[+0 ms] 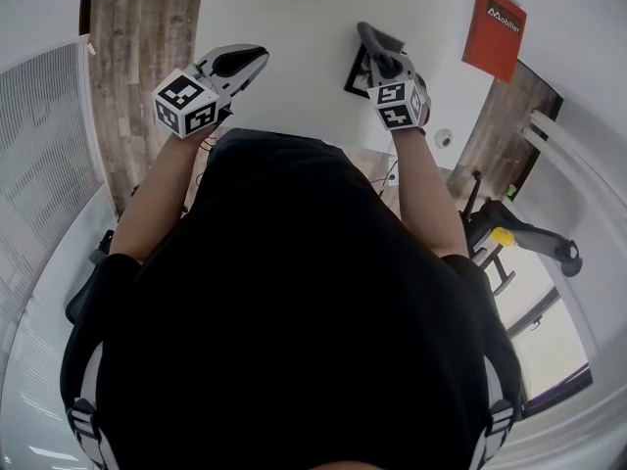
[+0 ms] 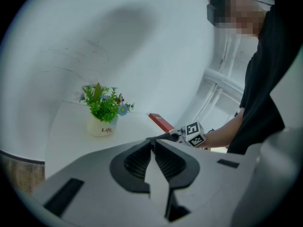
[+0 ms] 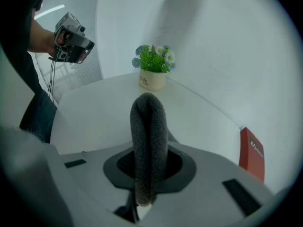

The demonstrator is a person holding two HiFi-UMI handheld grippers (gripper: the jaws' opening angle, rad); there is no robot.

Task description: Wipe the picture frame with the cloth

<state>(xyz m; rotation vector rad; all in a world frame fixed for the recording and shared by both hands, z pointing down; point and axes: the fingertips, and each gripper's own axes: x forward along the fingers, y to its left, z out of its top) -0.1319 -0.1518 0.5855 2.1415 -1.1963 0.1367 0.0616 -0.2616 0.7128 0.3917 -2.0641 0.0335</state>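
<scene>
A grey cloth (image 3: 149,136) is folded over and pinched in my right gripper (image 3: 144,174), which is shut on it. In the head view this gripper (image 1: 375,49) hovers over a dark-edged picture frame (image 1: 355,74) on the white table (image 1: 294,37); the gripper hides most of the frame. Whether the cloth (image 1: 368,33) touches the frame I cannot tell. My left gripper (image 1: 257,59) hangs above the table's near left part, apart from the frame. Its jaws (image 2: 154,144) are shut with nothing between them.
A small potted plant (image 3: 154,67) with green leaves and pale flowers stands at the table's far edge (image 2: 104,111). A red book (image 1: 495,32) stands at the far right (image 3: 251,152). Wooden floor (image 1: 132,76) lies left of the table; a black-and-yellow machine (image 1: 514,233) sits at right.
</scene>
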